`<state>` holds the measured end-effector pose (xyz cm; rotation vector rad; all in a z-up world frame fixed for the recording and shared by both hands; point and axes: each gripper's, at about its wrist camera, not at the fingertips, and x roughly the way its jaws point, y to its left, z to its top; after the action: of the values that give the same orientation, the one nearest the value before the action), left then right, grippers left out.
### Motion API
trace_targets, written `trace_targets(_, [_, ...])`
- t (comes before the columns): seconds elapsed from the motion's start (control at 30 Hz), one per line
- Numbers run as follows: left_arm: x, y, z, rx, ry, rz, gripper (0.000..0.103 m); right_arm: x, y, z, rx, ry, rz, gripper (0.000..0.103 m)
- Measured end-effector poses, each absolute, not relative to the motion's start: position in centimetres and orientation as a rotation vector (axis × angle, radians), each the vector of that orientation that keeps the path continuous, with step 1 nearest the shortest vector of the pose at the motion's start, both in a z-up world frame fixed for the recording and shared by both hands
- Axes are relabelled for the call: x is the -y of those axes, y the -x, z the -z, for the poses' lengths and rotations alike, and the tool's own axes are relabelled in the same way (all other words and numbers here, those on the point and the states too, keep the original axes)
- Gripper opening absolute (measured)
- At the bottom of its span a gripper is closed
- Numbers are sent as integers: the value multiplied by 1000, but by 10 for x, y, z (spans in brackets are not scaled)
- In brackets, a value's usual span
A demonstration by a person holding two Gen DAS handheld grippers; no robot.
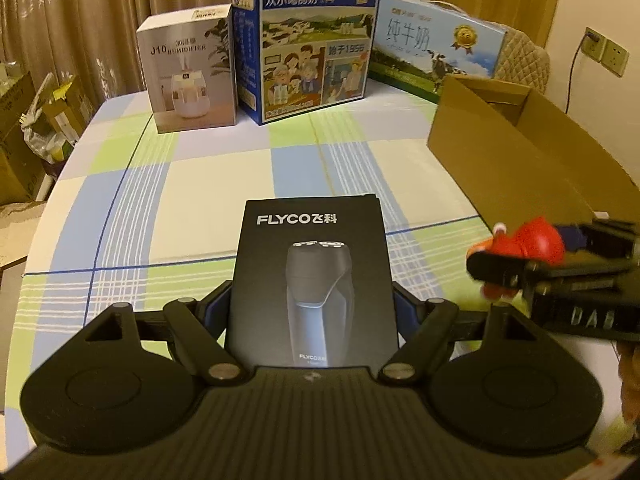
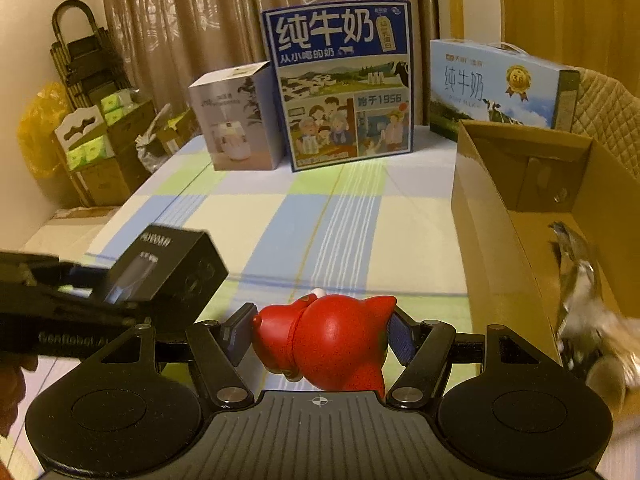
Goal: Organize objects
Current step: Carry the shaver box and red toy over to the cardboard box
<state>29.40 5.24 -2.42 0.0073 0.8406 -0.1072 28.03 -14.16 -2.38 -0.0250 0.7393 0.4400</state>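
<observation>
- Brown curtains [image 2: 192, 20] are hanging behind a table covered with a blue, green and cream checked cloth [image 1: 192, 184].
- Cardboard cartons stacked with green packs [image 2: 100, 136] are sitting on the floor at the far left, beside the table.
- A white humidifier box [image 1: 188, 68] is standing at the table's back edge, just beside a tall blue milk carton printed with cartoon people [image 1: 312, 40].
- The left gripper [image 1: 312, 308] is pinching a black rectangular shaver box marked FLYCO [image 1: 312, 280] by its two long sides, holding it above the cloth near the front of the table.
- The right gripper [image 2: 320, 332] is squeezing a glossy red animal figurine [image 2: 332, 340] between its fingers, just beside the shaver box.
- A pale blue flat milk box showing a cow [image 2: 500, 84] is standing at the back right.
- An open brown cardboard box [image 2: 504, 184] is resting on the right side of the table, with a crinkled silver wrapper [image 2: 580, 280] lying inside it.
</observation>
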Motion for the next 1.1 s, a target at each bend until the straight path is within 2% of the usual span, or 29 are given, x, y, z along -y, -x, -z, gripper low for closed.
trace_targets(0.4, [-16, -227, 17, -821, 21, 131, 75, 183, -212, 15, -697, -2, -390, 65])
trace_targets(0.67, [-4, -183, 25, -825, 78, 123, 75, 215, -168, 20, -736, -7, -360, 65])
trace_targets(1.1, [38, -132, -9, -762, 160, 143, 75, 275, -120, -20, -680, -42, -267, 65])
